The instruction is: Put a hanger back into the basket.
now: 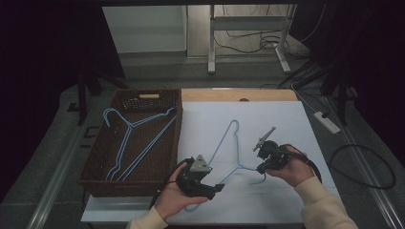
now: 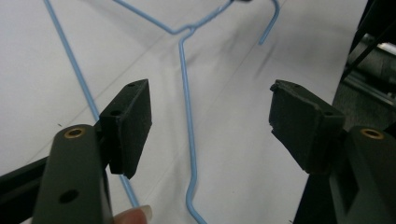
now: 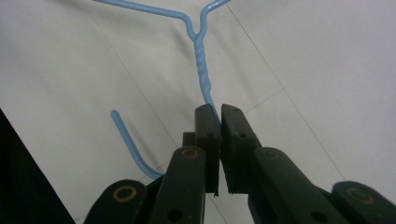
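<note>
A person stands at a white counter [image 1: 282,119], holding a gripper in each hand. A blue wire hanger [image 1: 228,143] lies on the counter between the two hands, its hook end toward the person's right.

The right gripper [image 1: 261,168] has its jaws closed almost fully together on the hanger's neck, just below the twisted wire. In the right gripper view, the twist [image 3: 201,70] rises straight out from between the jaw tips, and the curved hook [image 3: 128,144] bends away to the left of the jaws.

The left gripper [image 1: 217,187] sits low at the hanger's near side, its jaws wide apart and holding nothing. In the left gripper view, one wire arm of the hanger runs down the counter through the gap between the jaws, touching neither pad; another arm passes behind the left-hand jaw.

To the left of the counter stands a brown wicker basket [image 1: 143,98] with more blue hangers [image 1: 129,138] lying inside it.
</note>
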